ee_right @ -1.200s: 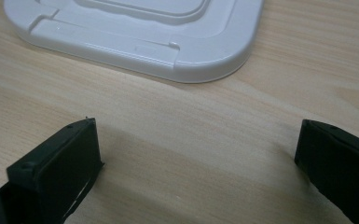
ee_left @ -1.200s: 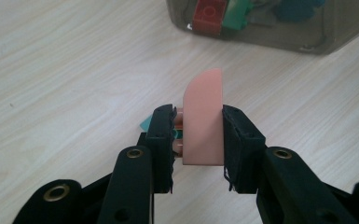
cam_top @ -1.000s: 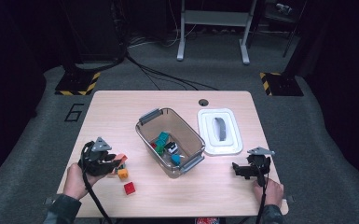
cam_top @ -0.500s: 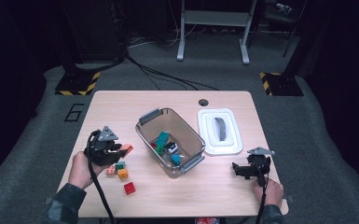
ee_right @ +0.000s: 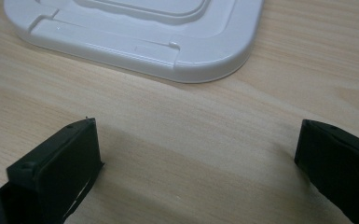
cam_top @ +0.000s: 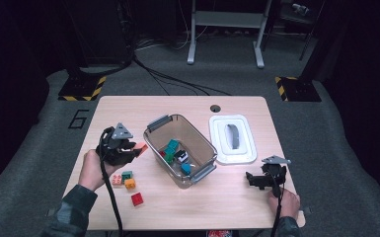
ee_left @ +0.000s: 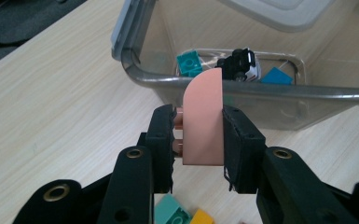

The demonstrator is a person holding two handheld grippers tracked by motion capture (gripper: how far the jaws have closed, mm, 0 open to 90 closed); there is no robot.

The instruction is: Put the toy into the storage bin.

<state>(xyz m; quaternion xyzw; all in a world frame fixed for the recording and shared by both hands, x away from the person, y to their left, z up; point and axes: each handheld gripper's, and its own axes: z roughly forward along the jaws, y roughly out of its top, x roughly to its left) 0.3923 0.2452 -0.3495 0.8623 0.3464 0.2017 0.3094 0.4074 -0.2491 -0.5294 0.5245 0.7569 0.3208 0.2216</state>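
My left gripper (cam_top: 134,148) (ee_left: 198,140) is shut on a salmon-pink brick with a rounded top (ee_left: 203,121) (cam_top: 139,146), held up just left of the clear plastic bin (cam_top: 202,143) (ee_left: 242,91). Inside the bin lie a teal brick (cam_top: 172,145) (ee_left: 188,61), a blue brick (cam_top: 185,168) (ee_left: 275,76) and a small black-and-white piece (cam_top: 180,156) (ee_left: 241,64). My right gripper (cam_top: 252,179) (ee_right: 196,154) rests low at the table's right front, jaws wide open with bare wood between them.
Loose bricks lie on the table (cam_top: 118,113) in front of my left hand: pink (cam_top: 116,178), green (cam_top: 127,175), orange (cam_top: 130,183) and red (cam_top: 137,199). The bin's white lid (cam_top: 233,139) (ee_right: 140,32) lies flat to the right of the bin. A cable hole (cam_top: 214,107) sits near the far edge.
My left gripper has risen off the table and moved right toward the bin, carrying the pink brick. The right gripper has stayed still.
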